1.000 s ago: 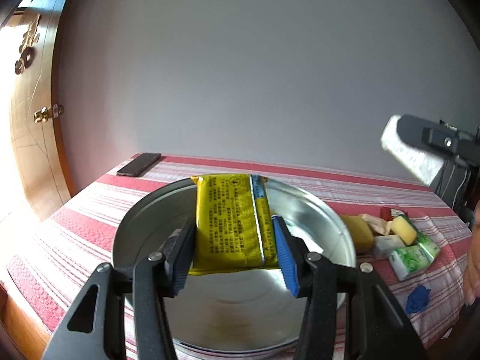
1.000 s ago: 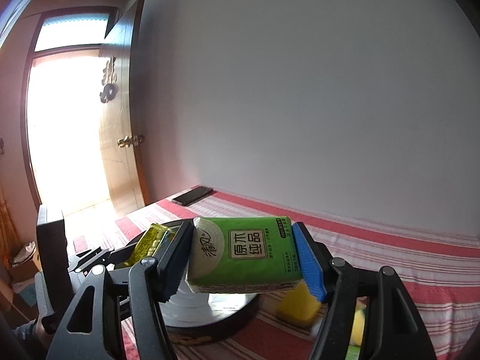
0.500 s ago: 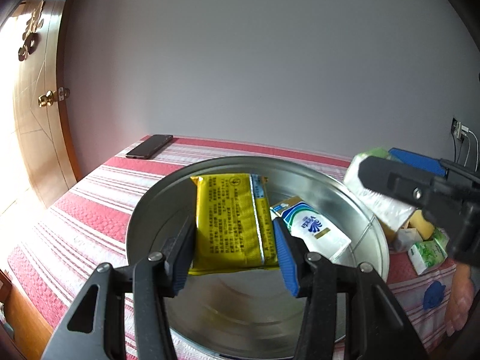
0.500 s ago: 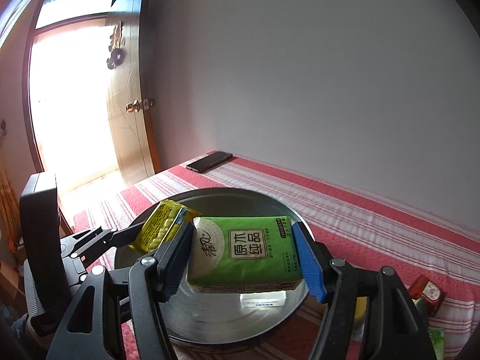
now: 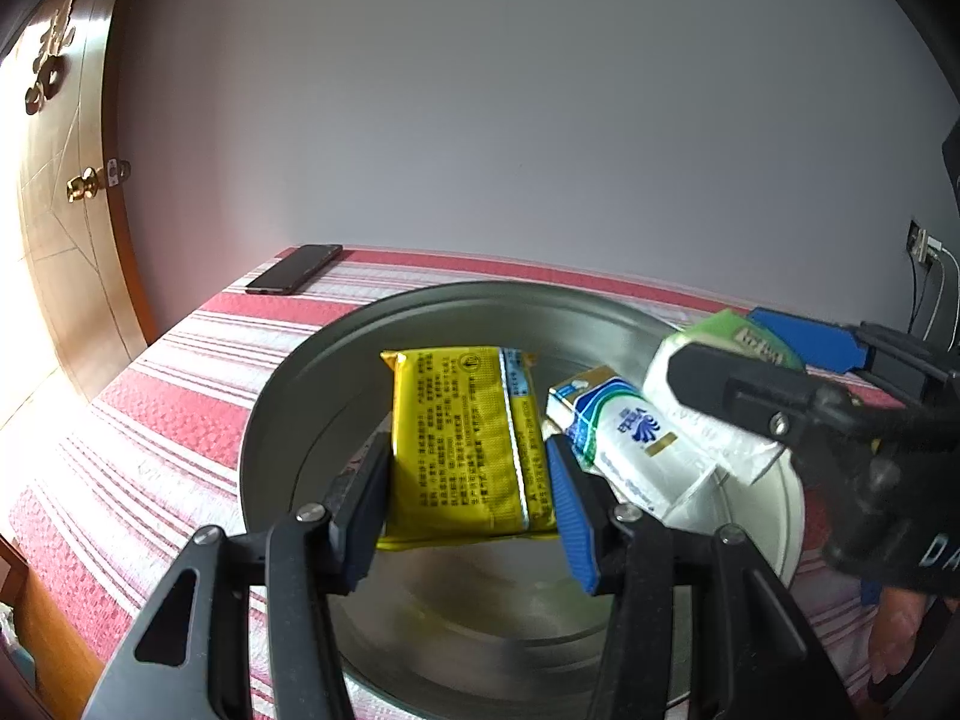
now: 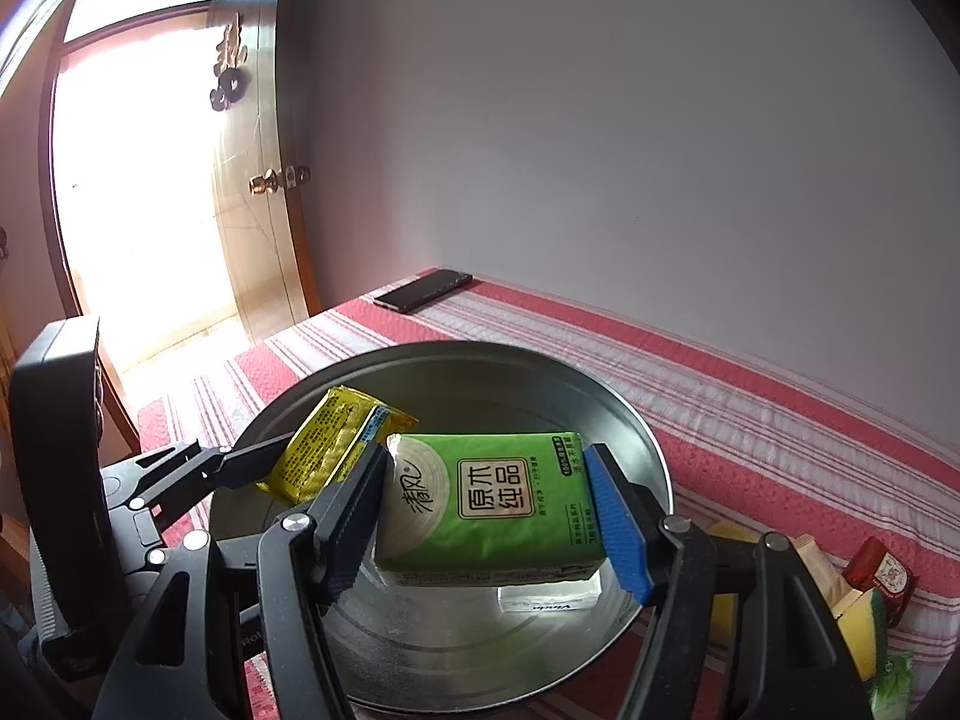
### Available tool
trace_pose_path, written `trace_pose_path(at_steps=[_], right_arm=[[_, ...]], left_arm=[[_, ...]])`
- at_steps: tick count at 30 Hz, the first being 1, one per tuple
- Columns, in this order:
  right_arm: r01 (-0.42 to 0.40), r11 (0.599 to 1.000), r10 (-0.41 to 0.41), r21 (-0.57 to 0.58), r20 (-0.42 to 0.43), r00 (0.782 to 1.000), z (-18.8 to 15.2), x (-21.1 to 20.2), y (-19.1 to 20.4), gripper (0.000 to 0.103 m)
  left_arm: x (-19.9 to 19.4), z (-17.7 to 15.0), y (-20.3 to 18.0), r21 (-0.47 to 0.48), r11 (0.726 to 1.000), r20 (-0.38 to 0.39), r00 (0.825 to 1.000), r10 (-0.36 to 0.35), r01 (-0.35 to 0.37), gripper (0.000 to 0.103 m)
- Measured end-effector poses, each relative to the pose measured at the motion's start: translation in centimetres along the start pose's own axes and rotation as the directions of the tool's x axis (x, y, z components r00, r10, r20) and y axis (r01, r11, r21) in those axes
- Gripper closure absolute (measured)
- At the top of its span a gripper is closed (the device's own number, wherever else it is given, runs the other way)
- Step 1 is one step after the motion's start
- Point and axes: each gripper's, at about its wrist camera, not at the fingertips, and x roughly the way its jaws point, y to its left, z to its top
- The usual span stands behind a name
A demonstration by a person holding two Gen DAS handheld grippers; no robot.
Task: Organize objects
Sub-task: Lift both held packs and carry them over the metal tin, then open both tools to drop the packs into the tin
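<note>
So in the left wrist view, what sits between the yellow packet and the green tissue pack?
A white and blue tissue pack lies in the metal basin, between the yellow packet and the green tissue pack; the left wrist view shows it.

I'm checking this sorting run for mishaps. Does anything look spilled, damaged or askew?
Nothing stands out. The left gripper holds the yellow packet and the right gripper holds the green tissue pack, both above the metal basin; a white tissue pack lies inside, intact.
</note>
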Motion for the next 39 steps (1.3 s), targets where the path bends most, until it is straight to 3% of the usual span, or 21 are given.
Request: trace_pose_path(at_steps=[19, 23, 26, 28, 39], right_arm=[[-0.009, 1.000, 0.008, -0.007, -0.121, 0.993, -1.9, 3.0, -0.4, 0.035], [-0.038, 0.999, 0.039, 0.011, -0.147, 0.988, -2.0, 3.4, -0.3, 0.033], [-0.026, 1.000, 0.028, 0.013, -0.142, 0.989, -2.1, 3.3, -0.4, 0.033], [0.004, 1.000, -0.002, 0.015, -0.127, 0.992, -2.0, 2.8, -0.6, 0.032], [0.016, 0.998, -0.013, 0.059, -0.037, 0.999, -0.7, -2.6, -2.2, 0.032]], left_arm=[[1.3, -1.0, -0.5, 0.051, 0.998, -0.060, 0.998, 0.030, -0.027, 0.053], [1.4, -1.0, -0.3, 0.057, 0.997, -0.057, 0.997, 0.052, -0.049, 0.051], [0.9, -1.0, -0.4, 0.064, 0.996, -0.045, 0.997, 0.061, -0.058, 0.039], [0.5, -1.0, -0.4, 0.061, 0.996, -0.028, 0.997, 0.071, -0.069, 0.022], [-2.9, -0.6, -1.7, 0.026, 0.997, 0.067, 0.995, 0.077, -0.079, 0.013]])
